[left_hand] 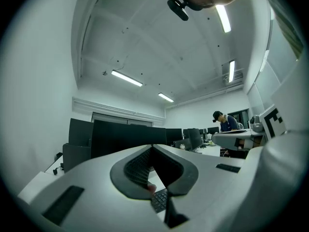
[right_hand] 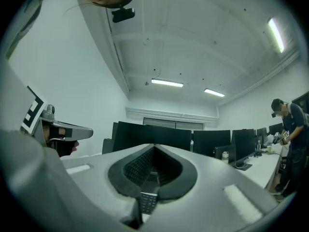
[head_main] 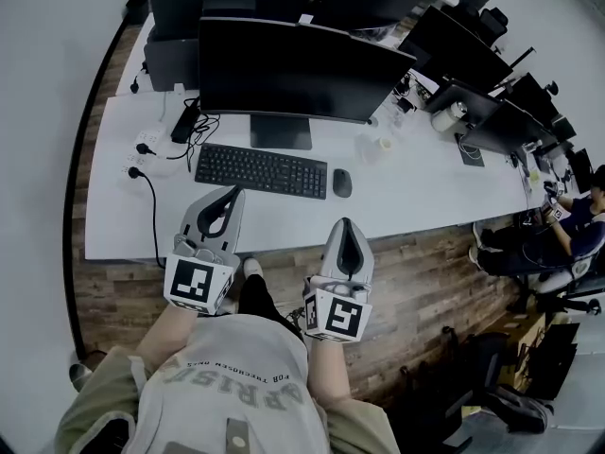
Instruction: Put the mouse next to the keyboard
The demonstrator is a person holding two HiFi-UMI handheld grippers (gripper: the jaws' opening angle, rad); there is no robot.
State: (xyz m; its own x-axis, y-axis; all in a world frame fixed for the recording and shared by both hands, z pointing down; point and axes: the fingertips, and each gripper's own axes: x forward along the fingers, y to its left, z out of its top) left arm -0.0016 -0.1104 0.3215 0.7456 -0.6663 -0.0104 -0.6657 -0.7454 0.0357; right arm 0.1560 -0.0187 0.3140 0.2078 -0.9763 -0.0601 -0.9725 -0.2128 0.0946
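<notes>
A black mouse (head_main: 342, 183) lies on the white desk (head_main: 416, 197), just right of the black keyboard (head_main: 261, 170). Both grippers hang in front of the desk's near edge, apart from mouse and keyboard. My left gripper (head_main: 230, 195) is shut with nothing in it; its tips reach over the desk's front edge below the keyboard. My right gripper (head_main: 347, 227) is shut and empty too, below the mouse. In the left gripper view the joined jaws (left_hand: 153, 149) frame a sliver of keyboard (left_hand: 159, 199). The right gripper view shows its closed jaws (right_hand: 153, 148) with keyboard keys (right_hand: 147, 202) beneath.
A large black monitor (head_main: 293, 69) stands behind the keyboard, with more monitors beyond. A power strip (head_main: 144, 144) and black cables (head_main: 156, 211) lie at the desk's left end. A person (head_main: 577, 225) sits at the far right. Wooden floor (head_main: 425, 291) runs in front of the desk.
</notes>
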